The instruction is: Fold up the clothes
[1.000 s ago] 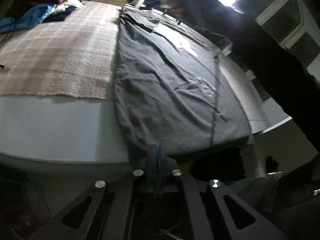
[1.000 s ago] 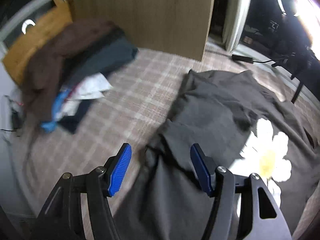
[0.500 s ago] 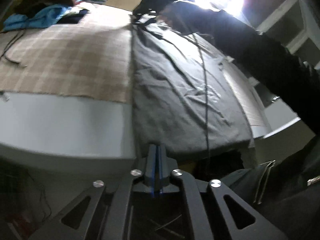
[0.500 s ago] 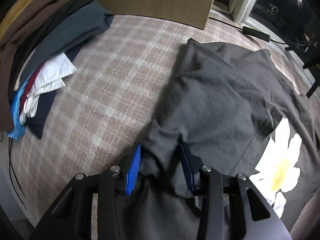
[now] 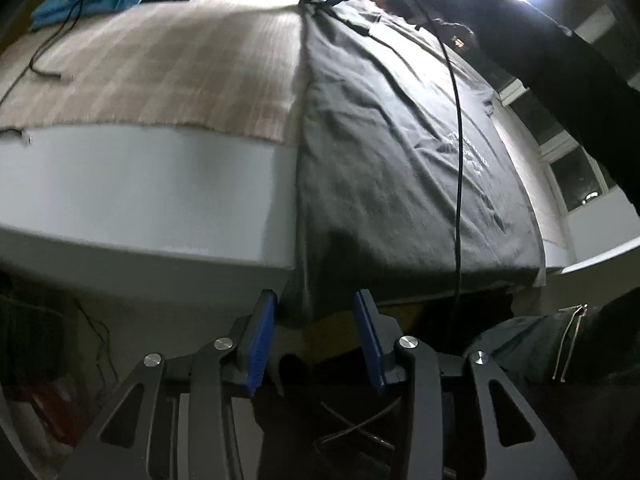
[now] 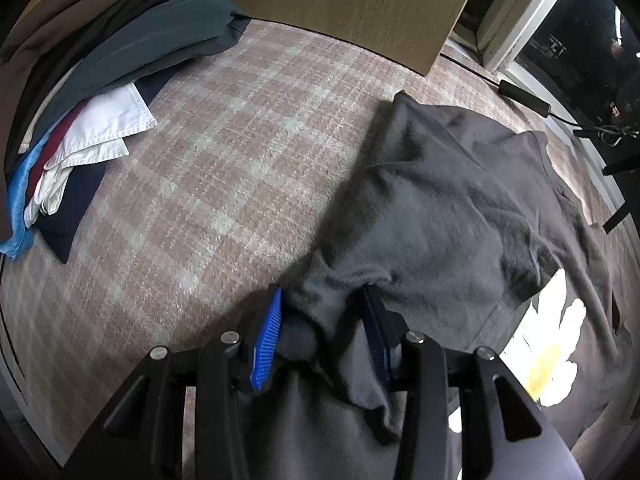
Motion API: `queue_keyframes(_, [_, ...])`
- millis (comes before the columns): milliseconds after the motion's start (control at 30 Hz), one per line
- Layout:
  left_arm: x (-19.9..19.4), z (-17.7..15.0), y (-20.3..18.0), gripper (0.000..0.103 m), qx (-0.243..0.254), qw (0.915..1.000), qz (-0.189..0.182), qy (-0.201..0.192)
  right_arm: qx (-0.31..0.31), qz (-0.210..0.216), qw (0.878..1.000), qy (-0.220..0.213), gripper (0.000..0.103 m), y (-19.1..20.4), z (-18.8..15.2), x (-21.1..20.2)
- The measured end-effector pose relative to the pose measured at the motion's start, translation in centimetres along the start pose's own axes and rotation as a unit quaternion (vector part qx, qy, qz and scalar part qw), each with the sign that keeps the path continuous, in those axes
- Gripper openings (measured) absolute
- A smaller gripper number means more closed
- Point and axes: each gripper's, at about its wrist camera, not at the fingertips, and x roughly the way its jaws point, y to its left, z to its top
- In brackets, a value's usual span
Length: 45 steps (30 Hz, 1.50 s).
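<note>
A dark grey T-shirt point(image 5: 400, 152) lies flat on the plaid bed cover, its hem hanging over the bed's front edge. My left gripper point(image 5: 316, 320) is open, its blue pads on either side of the hanging hem corner, just below the bed edge. In the right wrist view the same shirt point(image 6: 452, 216) shows a white and yellow flower print. My right gripper point(image 6: 324, 316) has its pads pressed on a bunched fold of the shirt near the sleeve.
A pile of clothes point(image 6: 88, 92) lies at the far left of the plaid bed cover point(image 6: 224, 168). A wooden board point(image 6: 360, 4) stands at the back. A black cable point(image 5: 456, 120) runs across the shirt. The white bed side point(image 5: 140, 192) faces my left gripper.
My left gripper was shut and has opened around the hanging hem, closer to the bed. My right gripper came down from open above the shirt and closed on a fold of it.
</note>
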Motion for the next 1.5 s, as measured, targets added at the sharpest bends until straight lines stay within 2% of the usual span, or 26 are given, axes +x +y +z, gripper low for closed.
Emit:
queue_keyframes(100, [0.4,0.7,-0.3,0.036,0.002,1.0,0.006,0.0,-0.003,0.002,1.0,-0.003,0.04,0.2,-0.3,-0.2])
queue_keyframes(133, [0.6,0.8,-0.5,0.03,0.003,1.0,0.008,0.0,-0.006,0.002,1.0,-0.003,0.04,0.4,-0.3,-0.3])
queue_keyframes(200, [1.3,0.5,-0.8,0.007,0.012,0.9998,0.013,0.011,-0.014,0.003,1.0,-0.004,0.039,0.7,-0.4,-0.5])
queue_keyframes(233, [1.6,0.3,-0.9,0.008,0.015,0.9997,0.01,0.015,-0.023,0.002,1.0,-0.008,0.035,0.8,-0.5,-0.7])
queue_keyframes(267, [1.4,0.2,-1.2,0.008,0.02,0.9997,-0.001,0.013,-0.03,0.0,0.999,-0.013,0.025,0.9,-0.7,-0.9])
queue_keyframes(300, [1.1,0.1,-1.6,0.007,0.026,0.9996,-0.01,0.011,-0.031,0.004,0.999,-0.018,0.02,0.8,-0.8,-1.1])
queue_keyframes(367, [0.3,0.4,-2.8,0.007,0.044,0.9989,-0.017,0.0,-0.009,0.038,0.999,-0.028,0.009,-0.5,-1.2,-1.9])
queue_keyframes(500, [-1.5,1.2,-5.6,0.007,0.075,0.9968,-0.026,-0.011,0.039,0.108,0.992,-0.047,0.007,-3.1,-2.1,-3.6])
queue_keyframes(633, [-2.4,1.7,-9.8,0.007,0.128,0.9904,-0.05,-0.01,0.101,0.176,0.976,-0.079,0.006,-8.8,-2.9,-5.8])
queue_keyframes(733, [-2.1,2.0,-12.7,0.007,0.166,0.9831,-0.076,0.002,0.121,0.186,0.971,-0.091,0.006,-13.4,-3.3,-5.8])
queue_keyframes(867, [0.1,1.9,-15.9,0.007,0.215,0.9715,-0.096,0.03,0.146,0.176,0.969,-0.096,0.006,-18.1,-4.7,-5.5])
queue_keyframes(933, [1.5,1.8,-17.2,0.008,0.234,0.9662,-0.099,0.045,0.164,0.161,0.969,-0.091,0.006,-20.3,-5.9,-4.8])
queue_keyframes(1000, [3.3,1.7,-18.0,0.01,0.242,0.9618,-0.109,0.066,0.18,0.126,0.973,-0.078,0.007,-22.0,-6.9,-3.7])
queue_keyframes(1033, [4.2,1.7,-18.2,0.011,0.245,0.9601,-0.109,0.08,0.188,0.113,0.973,-0.069,0.014,-22.7,-7.3,-3.1])
queue_keyframes(1067, [5.0,1.6,-18.5,0.011,0.246,0.9602,-0.096,0.093,0.198,0.109,0.973,-0.056,0.03,-23.3,-7.7,-2.7])
queue_keyframes(1133, [5.7,1.5,-18.7,0.014,0.244,0.9605,-0.079,0.108,0.217,0.108,0.969,-0.037,0.037,-24.3,-8.5,-2.2])
queue_keyframes(1267, [2.1,1.1,-17.6,0.025,0.224,0.9653,-0.102,0.087,0.238,0.179,0.951,-0.083,0.037,-25.8,-11.6,-6.8])
queue_keyframes(1333, [-0.7,0.4,-16.8,0.03,0.223,0.9662,-0.108,0.072,0.232,0.242,0.937,-0.097,0.038,-26.1,-14.1,-9.7])
queue_keyframes(1400, [-2.8,-0.3,-15.7,0.031,0.223,0.9675,-0.101,0.063,0.211,0.27,0.934,-0.098,0.039,-25.5,-16.5,-12.0])
queue_keyframes(1500, [-3.1,-1.4,-14.3,0.031,0.206,0.9739,-0.071,0.064,0.176,0.269,0.941,-0.102,0.039,-23.7,-21.0,-15.7])
